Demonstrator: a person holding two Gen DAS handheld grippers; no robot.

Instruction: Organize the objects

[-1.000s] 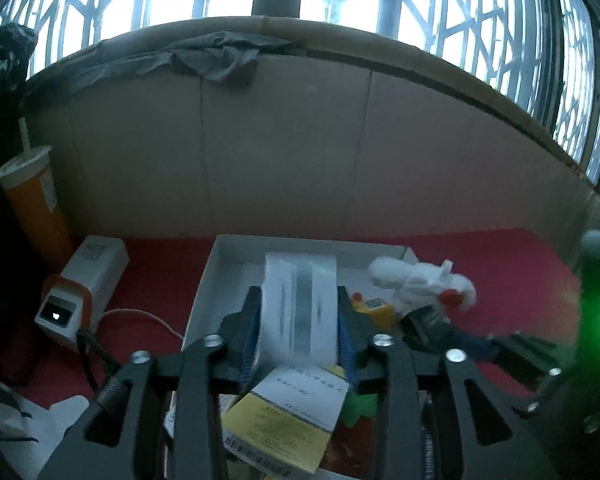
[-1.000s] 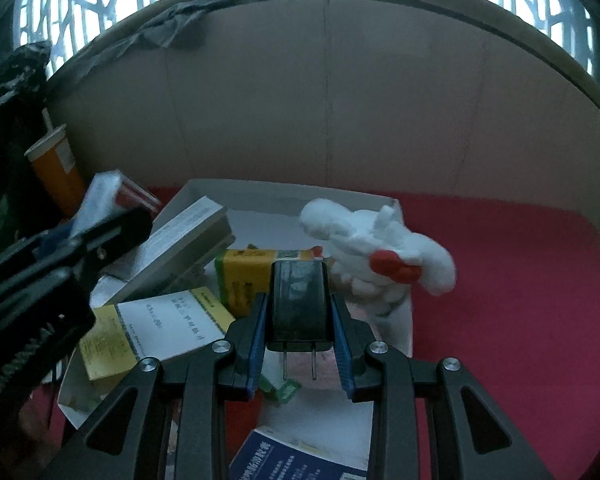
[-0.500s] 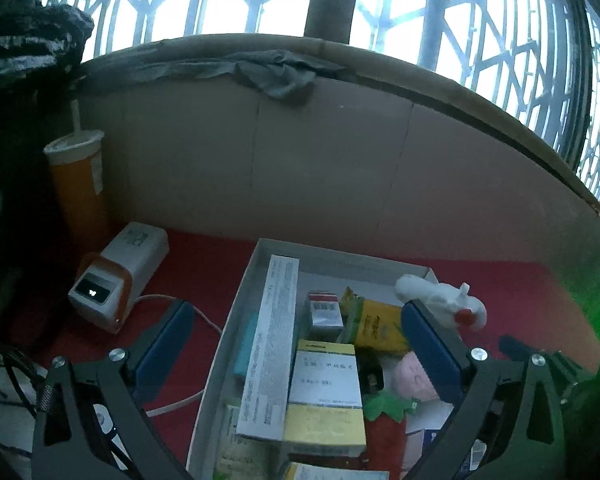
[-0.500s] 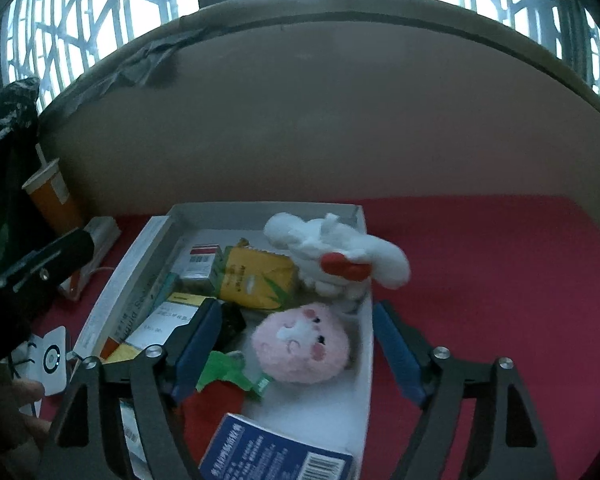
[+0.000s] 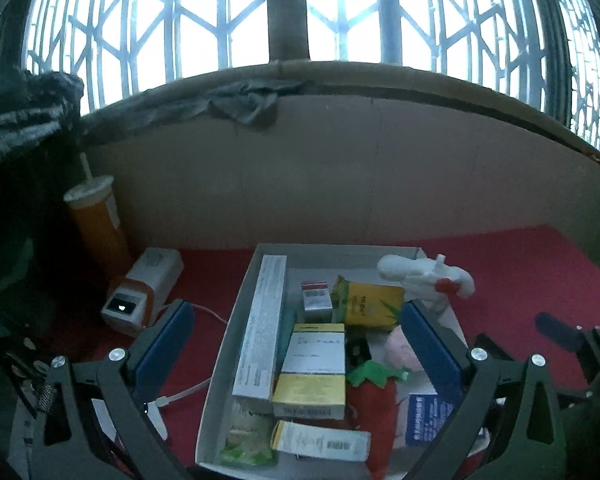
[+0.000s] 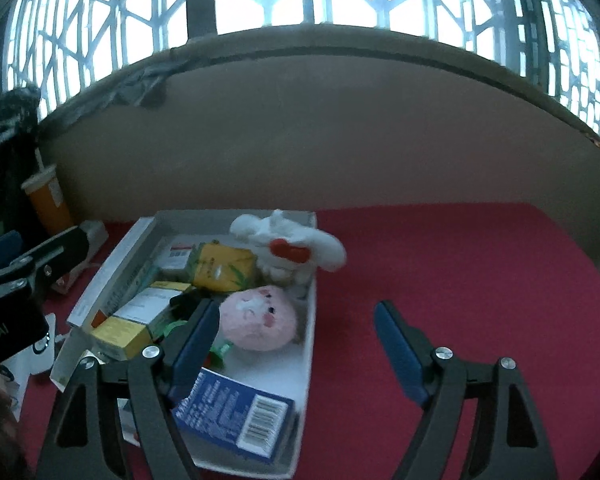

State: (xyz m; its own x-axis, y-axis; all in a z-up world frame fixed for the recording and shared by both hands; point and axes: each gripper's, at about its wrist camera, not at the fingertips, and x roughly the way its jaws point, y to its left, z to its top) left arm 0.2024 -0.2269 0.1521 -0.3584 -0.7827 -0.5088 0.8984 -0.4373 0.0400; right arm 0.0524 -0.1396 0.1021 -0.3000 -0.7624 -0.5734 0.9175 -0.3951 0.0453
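Observation:
A white box [image 5: 240,300] on the red cloth holds several cartons and soft toys. A long white carton [image 5: 262,328] lies along its left wall. A black charger [image 5: 356,350] sits in the middle between the cartons and a pink plush [image 6: 258,318]. A white plush [image 6: 288,240] leans over the far right corner. My left gripper [image 5: 296,312] hangs open and wide above the box, holding nothing. My right gripper [image 6: 298,312] is over the box's right wall; its jaws are still opening and nothing is between the pads.
An orange cup with a straw [image 5: 96,224] and a white-and-orange device [image 5: 140,292] with a cable stand left of the box. A cardboard wall [image 5: 340,184] closes the back. Red cloth [image 6: 460,280] stretches to the right. A blue carton [image 6: 232,412] lies at the box's near end.
The left gripper let go of the long white carton and the right let go of the black charger. Both opened and drew back and up from the box.

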